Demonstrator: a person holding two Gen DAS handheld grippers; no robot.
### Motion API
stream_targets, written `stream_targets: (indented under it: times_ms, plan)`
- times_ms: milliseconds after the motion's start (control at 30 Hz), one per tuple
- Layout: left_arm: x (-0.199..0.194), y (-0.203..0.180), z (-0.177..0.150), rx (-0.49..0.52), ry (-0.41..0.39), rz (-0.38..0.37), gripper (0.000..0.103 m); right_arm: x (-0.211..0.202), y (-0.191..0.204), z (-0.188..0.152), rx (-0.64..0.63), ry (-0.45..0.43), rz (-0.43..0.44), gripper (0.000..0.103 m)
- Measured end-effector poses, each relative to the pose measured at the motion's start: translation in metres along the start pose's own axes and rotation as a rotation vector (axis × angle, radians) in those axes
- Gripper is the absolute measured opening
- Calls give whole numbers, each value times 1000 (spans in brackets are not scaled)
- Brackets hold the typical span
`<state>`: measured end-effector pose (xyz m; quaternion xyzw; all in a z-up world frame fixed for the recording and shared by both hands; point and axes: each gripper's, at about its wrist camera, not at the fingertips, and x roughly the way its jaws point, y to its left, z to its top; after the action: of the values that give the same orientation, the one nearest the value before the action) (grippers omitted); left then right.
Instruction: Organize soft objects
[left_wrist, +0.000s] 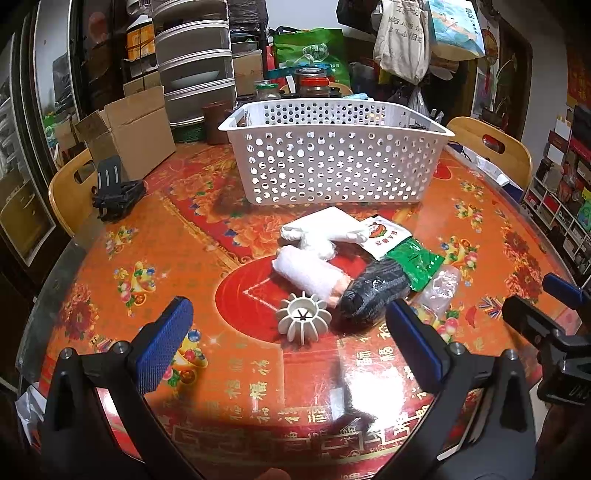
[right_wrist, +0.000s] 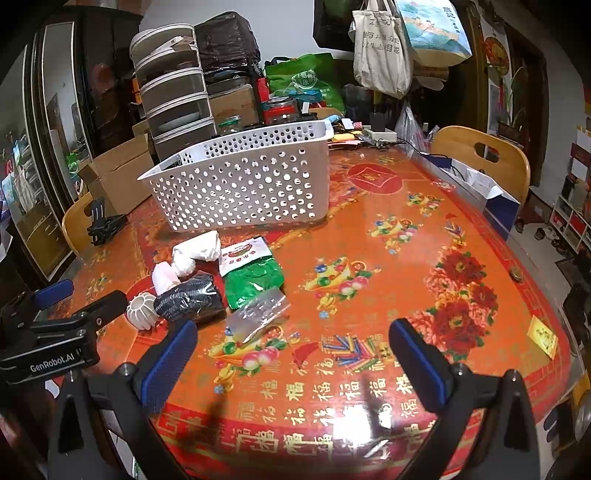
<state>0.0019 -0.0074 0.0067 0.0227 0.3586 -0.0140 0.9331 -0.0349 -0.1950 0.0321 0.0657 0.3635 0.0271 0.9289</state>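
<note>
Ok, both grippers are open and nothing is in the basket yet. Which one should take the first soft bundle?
Left, probably. The left gripper faces the pile, with the black bundle and white roll just ahead of its fingers. The right gripper points at bare tablecloth; the pile lies off to its left. The basket stands directly behind the pile.

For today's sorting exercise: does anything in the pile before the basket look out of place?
Yes. The white ribbed plastic piece beside the dark roll looks rigid, unlike the soft bags and rolls around it. The basket appears empty.
</note>
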Motion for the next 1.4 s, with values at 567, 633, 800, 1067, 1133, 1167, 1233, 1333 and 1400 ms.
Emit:
stream_targets:
  times_ms: [567,633,800,1067,1133,1167,1233,1333,1400]
  plan:
    - [-1,0,2,-5,1,-4,103,3,4,2,-13,3,8,103]
    - [-1,0,2,-5,2,-4,103,3,4,2,-14,2,8,103]
    - [0,0,2,-5,2,-5,103,3,5,2,-15,2,8,103]
    - [1,0,2,-6,5,-8,103,3,5,2,-14,3,9,103]
    - [2,0,2,-6,5,-8,103,4,5,2,-15,3,10,103]
    - [2,0,2,-6,5,-8,103,4,5,2,-16,2,10,103]
    - [2,-1,2,-5,6,-10,103,4,5,3,-16,2,12,103]
    - [4,-2,2,-1,8,-12,103,4,6,3,-17,2,11,103]
    - [5,-1,2,-3,11,-16,103,5,6,3,-17,3,13,103]
